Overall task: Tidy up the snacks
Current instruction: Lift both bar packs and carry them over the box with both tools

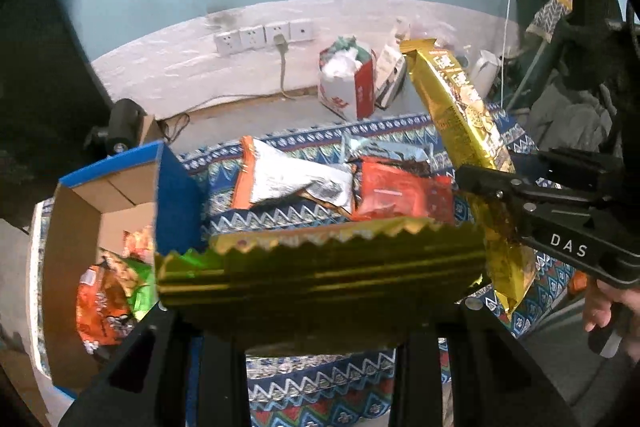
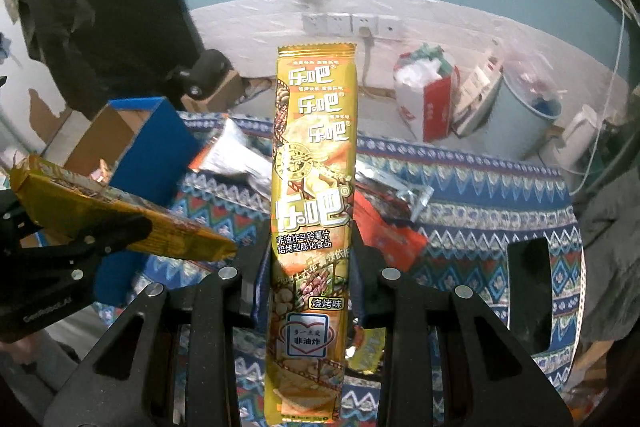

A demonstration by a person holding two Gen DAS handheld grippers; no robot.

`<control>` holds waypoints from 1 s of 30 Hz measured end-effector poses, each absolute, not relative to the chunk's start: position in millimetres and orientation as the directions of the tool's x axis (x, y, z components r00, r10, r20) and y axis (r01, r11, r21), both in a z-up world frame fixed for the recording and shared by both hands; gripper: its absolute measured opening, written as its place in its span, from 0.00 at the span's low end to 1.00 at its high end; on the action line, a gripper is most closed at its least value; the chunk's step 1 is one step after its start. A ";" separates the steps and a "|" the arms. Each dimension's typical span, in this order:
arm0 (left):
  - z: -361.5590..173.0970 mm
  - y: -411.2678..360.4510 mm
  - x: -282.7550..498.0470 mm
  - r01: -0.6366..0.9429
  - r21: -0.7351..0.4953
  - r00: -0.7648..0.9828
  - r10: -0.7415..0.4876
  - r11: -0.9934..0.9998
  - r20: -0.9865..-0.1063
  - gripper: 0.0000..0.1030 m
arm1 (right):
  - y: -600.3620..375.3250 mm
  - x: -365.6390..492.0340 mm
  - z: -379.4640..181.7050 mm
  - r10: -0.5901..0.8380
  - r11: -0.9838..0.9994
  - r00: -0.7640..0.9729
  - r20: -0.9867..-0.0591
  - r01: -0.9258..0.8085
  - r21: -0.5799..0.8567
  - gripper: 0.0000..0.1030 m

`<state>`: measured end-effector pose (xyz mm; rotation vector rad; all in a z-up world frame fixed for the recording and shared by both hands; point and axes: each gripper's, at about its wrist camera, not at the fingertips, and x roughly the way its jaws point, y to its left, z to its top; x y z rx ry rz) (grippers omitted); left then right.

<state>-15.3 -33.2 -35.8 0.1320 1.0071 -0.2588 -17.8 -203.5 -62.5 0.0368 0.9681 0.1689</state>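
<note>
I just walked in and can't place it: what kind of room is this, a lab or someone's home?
Most likely a lived-in home room, not a lab. A patterned blue cloth holds loose snack packets, wall sockets sit low on a teal wall, and a stuffed paper bag stands on the floor.

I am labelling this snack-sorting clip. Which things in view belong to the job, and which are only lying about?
Belong to the job:
- gold packet in the left gripper
- gold packet in the right gripper
- blue cardboard box already holding snacks
- orange packet on the patterned cloth

Only lying about:
- wall sockets
- red and white bag
- white kettle
</note>
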 end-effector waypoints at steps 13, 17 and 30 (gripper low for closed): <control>11.3 26.5 -26.6 0.182 -0.051 0.596 -0.151 0.982 -0.789 0.31 | -154.5 -9.1 -28.2 0.223 0.971 0.596 -0.772 -0.206 0.121 0.29; 22.3 50.0 -29.1 0.140 -0.079 0.617 -0.149 0.987 -0.772 0.31 | -136.4 -3.0 -19.2 0.242 0.965 0.603 -0.760 -0.232 0.124 0.29; 31.0 135.6 -29.9 -0.022 -0.130 0.673 -0.081 0.991 -0.735 0.31 | -70.6 18.0 -10.8 0.308 0.937 0.586 -0.749 -0.323 0.132 0.29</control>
